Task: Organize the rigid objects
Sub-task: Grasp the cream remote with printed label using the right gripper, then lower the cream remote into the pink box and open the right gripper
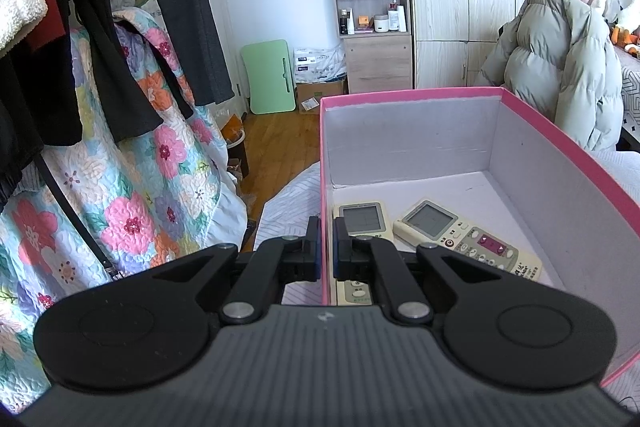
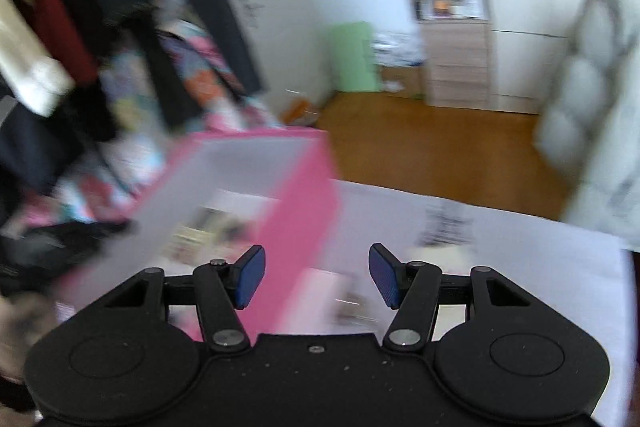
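Note:
An open pink box (image 1: 412, 94) with a grey inside stands on a white striped bedcover. Two cream remote controls lie on its floor: one (image 1: 362, 219) against the left wall, the other (image 1: 468, 239) slanted beside it. My left gripper (image 1: 327, 223) is shut on the box's left wall, one finger outside and one inside. In the blurred right wrist view my right gripper (image 2: 316, 267) stands open with nothing held, above the box's pink right wall (image 2: 304, 195). The remotes (image 2: 208, 231) show there only as a smear inside the box.
Hanging dark clothes (image 1: 100, 27) and a floral quilt (image 1: 140, 187) crowd the left. A grey puffer jacket (image 1: 560, 67) hangs over a chair on the right. A shelf unit (image 1: 372, 7) and wardrobe stand behind the wooden floor (image 2: 440, 147). Blurred small items (image 2: 440, 227) lie on the bedcover.

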The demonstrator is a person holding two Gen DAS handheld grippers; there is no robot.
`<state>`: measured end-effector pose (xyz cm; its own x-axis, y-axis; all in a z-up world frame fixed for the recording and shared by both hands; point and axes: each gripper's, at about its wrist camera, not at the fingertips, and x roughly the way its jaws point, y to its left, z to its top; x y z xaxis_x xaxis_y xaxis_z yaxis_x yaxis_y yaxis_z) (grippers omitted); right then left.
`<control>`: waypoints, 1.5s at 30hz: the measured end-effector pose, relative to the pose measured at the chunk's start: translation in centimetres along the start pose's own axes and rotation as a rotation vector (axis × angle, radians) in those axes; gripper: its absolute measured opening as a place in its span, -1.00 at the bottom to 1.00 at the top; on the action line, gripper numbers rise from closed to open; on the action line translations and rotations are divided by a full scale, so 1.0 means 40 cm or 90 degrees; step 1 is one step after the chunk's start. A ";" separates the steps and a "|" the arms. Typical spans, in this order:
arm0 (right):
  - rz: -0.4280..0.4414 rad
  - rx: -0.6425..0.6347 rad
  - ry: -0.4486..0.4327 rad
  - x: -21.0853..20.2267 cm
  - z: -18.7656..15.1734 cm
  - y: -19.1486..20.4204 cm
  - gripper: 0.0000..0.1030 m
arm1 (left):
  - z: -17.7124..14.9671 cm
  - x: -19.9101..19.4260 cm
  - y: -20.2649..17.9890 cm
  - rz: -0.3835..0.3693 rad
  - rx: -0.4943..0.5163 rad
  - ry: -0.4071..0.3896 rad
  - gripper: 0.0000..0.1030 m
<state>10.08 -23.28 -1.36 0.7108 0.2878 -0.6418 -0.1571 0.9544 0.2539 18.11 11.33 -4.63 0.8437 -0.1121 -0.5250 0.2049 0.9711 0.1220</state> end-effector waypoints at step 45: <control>-0.126 -0.022 -0.117 -0.080 -0.007 0.058 0.18 | 0.005 0.001 -0.005 0.005 0.010 0.001 -0.92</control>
<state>7.25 -21.97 1.10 0.8419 0.0797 -0.5337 -0.0246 0.9937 0.1096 18.21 11.09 -4.50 0.8444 -0.1037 -0.5257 0.2060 0.9685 0.1398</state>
